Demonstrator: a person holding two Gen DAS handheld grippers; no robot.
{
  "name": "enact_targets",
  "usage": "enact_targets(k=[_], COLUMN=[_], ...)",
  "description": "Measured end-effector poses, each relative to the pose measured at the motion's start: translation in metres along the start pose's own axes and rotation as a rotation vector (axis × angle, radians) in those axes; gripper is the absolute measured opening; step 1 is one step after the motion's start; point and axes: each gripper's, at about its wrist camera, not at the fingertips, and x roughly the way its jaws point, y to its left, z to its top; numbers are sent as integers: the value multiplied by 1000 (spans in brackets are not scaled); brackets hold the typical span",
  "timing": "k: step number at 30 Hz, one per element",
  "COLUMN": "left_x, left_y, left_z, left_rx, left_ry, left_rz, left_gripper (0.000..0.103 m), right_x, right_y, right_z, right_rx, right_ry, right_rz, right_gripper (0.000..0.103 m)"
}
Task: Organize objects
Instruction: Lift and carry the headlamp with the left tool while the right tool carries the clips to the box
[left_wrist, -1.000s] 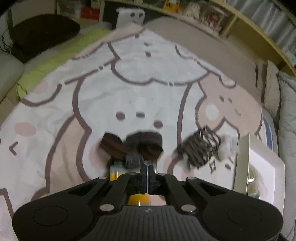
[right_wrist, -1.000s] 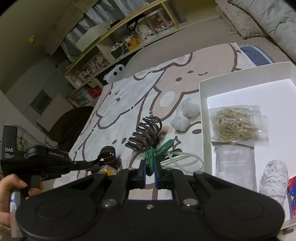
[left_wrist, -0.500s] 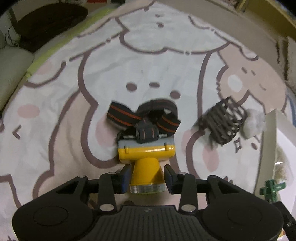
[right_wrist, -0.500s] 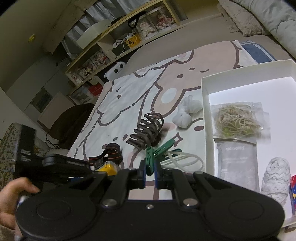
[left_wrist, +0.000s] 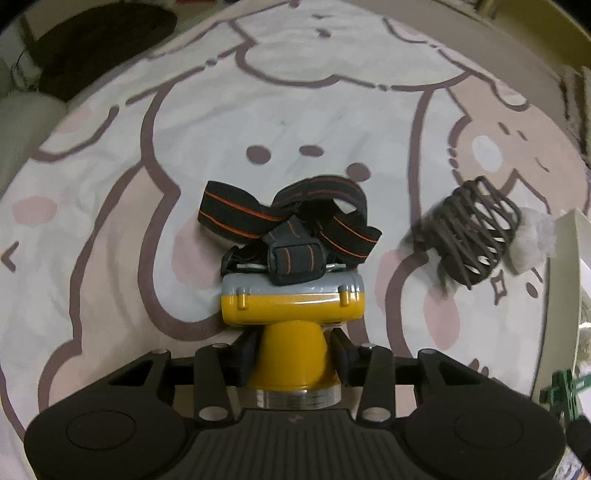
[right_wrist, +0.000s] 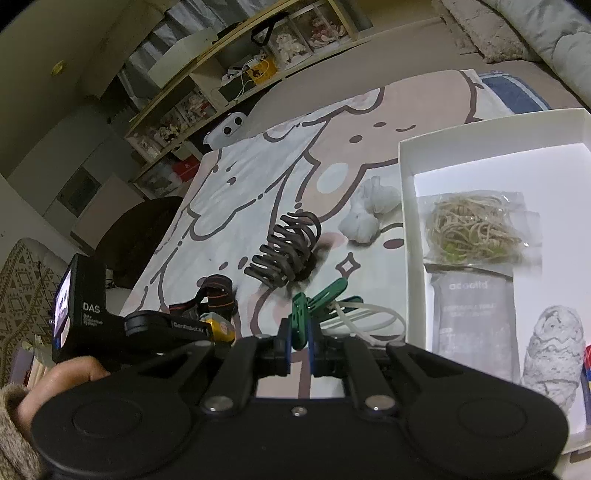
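Note:
My left gripper (left_wrist: 293, 352) has its fingers on both sides of the yellow barrel of a headlamp (left_wrist: 291, 306) with a grey back and black-and-orange straps (left_wrist: 288, 218), lying on the cartoon blanket. The headlamp also shows in the right wrist view (right_wrist: 218, 326), with the left gripper (right_wrist: 166, 326) on it. My right gripper (right_wrist: 297, 341) is shut on a green clothes peg (right_wrist: 314, 299) with white cable ties (right_wrist: 365, 317) hanging from it. A white box (right_wrist: 404, 206) at the right holds a bag of rubber bands (right_wrist: 472, 229), a grey pouch (right_wrist: 472, 317) and a white textured roll (right_wrist: 554, 343).
A dark brown hair claw (left_wrist: 469, 236) (right_wrist: 288, 251) and a white knotted bag (left_wrist: 532, 240) (right_wrist: 365, 214) lie on the blanket (left_wrist: 221, 110) between the headlamp and the box. Shelving (right_wrist: 258, 66) with boxed figures runs behind. A dark cushion (left_wrist: 92, 48) sits at the far left.
My left gripper opened, dropped toward the blanket and came around the headlamp's yellow barrel; its fingers have closed in. The right gripper with the green peg has barely moved.

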Motion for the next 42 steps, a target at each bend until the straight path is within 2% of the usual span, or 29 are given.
enact_targets(k=[8, 13, 18, 22, 34, 42], left_x=[-49, -90, -116, -127, -118, -96], left_y=[-8, -24, -53, -85, -191, -248], left_z=[8, 12, 11, 7, -15, -50], left_rx=[75, 119, 170, 227, 346, 446], left_ry=[-149, -252, -325, -370, -335, -270], left_rz=[-76, -142, -209, -245, -390, -456], left_gripper=[42, 42, 42, 42, 42, 42], right_x=[-9, -29, -55, -73, -106, -113], right_y=[2, 7, 2, -12, -70, -113], right_z=[7, 18, 30, 39, 53, 51], right_rx=[-18, -54, -76, -65, -4, 68], right_ry=[-41, -115, -200, -259, -333, -320], right_rz=[1, -2, -19, -64, -215, -299], right_gripper=[9, 9, 9, 9, 9, 9])
